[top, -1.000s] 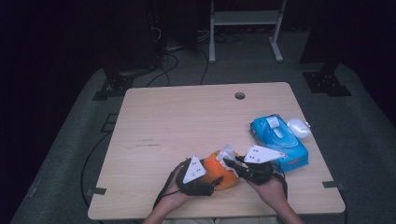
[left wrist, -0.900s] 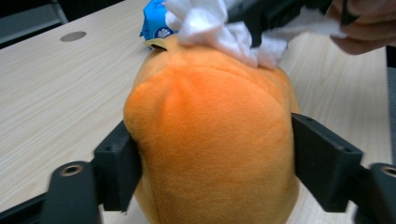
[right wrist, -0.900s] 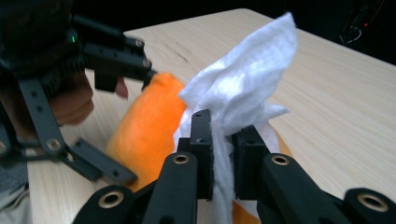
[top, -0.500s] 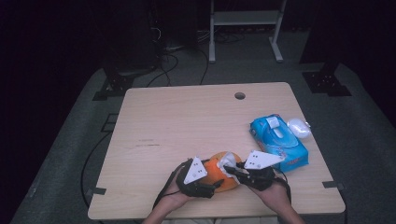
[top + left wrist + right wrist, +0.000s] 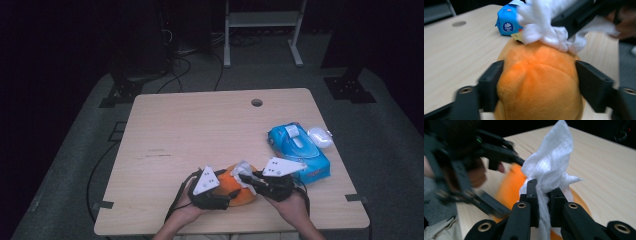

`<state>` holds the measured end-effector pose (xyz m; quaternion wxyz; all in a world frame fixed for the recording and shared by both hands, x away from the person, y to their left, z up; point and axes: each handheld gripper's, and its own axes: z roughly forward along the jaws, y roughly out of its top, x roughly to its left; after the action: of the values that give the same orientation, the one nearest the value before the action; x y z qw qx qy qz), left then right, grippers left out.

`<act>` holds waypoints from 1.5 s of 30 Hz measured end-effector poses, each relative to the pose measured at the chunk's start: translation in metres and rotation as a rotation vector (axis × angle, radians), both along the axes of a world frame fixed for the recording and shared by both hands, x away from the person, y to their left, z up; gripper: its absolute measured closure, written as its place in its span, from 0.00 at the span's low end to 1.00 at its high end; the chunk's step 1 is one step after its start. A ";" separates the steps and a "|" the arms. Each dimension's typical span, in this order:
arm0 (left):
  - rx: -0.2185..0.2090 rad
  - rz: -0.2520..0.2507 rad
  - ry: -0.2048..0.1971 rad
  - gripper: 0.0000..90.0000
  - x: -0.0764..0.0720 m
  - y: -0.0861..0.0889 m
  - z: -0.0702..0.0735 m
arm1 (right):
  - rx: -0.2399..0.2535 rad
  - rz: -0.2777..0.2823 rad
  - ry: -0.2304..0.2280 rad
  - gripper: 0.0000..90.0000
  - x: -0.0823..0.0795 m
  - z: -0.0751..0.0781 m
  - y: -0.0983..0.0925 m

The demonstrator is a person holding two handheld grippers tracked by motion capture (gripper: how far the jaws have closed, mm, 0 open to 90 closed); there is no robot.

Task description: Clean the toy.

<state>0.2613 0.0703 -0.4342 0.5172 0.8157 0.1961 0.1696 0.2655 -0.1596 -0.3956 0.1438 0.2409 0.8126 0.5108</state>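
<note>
Gripping soft orange plush toy [image 5: 539, 82] w/ left gripper [image 5: 539, 87], jaws just closing; right gripper [image 5: 543, 202] clenched on light wipe [image 5: 549, 170], lower centre.

So there's a round orange plush toy [image 5: 239, 189] sitting near the front edge of the tabletop [image 5: 200, 125], about midway along it. A crumpled white wipe [image 5: 549, 172] rests bunched on its top.

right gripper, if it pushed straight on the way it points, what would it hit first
Most likely the orange plush toy just past the white wipe that the right gripper pinches, then the left gripper behind it; depth is hard to judge.
</note>
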 end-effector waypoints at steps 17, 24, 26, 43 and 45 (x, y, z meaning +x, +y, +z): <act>0.010 -0.014 -0.015 0.36 -0.001 -0.001 -0.002 | -0.046 -0.033 -0.037 0.90 0.002 0.001 -0.001; -0.044 -0.049 0.034 0.19 0.003 0.000 0.000 | -0.031 -0.065 -0.015 0.90 0.002 -0.002 -0.007; -0.045 -0.040 0.025 0.19 0.002 -0.001 0.000 | -0.026 -0.044 -0.016 0.90 0.000 -0.001 -0.002; -0.047 -0.013 0.015 0.34 0.006 0.008 -0.002 | 0.003 -0.089 0.021 0.90 0.010 -0.007 -0.014; -0.041 0.005 0.014 0.40 0.006 0.007 -0.001 | 0.026 -0.103 0.058 0.90 0.016 -0.012 -0.021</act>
<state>0.2672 0.0772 -0.4353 0.5322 0.8055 0.2052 0.1611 0.2814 -0.1802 -0.4074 0.1431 0.2990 0.7962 0.5062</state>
